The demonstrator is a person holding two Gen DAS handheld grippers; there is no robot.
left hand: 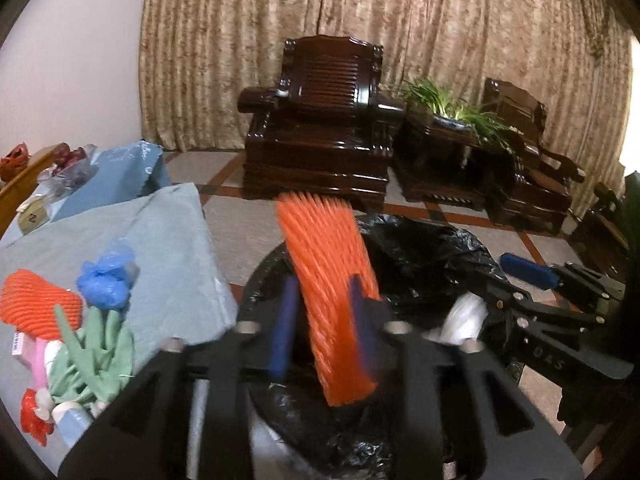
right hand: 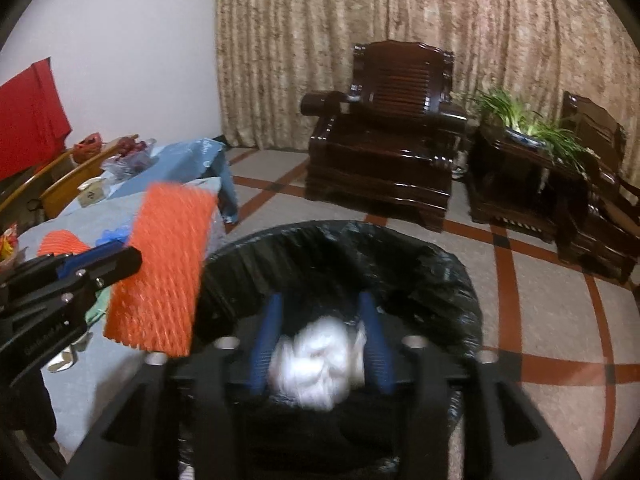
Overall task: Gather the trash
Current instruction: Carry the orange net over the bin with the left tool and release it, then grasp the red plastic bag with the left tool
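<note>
A bin lined with a black bag stands on the floor beside the table; it also shows in the left wrist view. An orange foam net stands between the fingers of my left gripper, over the bin's left rim; the jaws stand apart and the net looks loose. It also shows in the right wrist view. My right gripper is over the bin mouth, open, with a blurred white crumpled paper wad between its fingers. More trash lies on the table: another orange net, a blue plastic wad, green and pink wrappers.
The table has a light blue cloth and holds a bag of red fruit and a small box. Dark wooden armchairs and a side table with a green plant stand before beige curtains. The floor is tiled.
</note>
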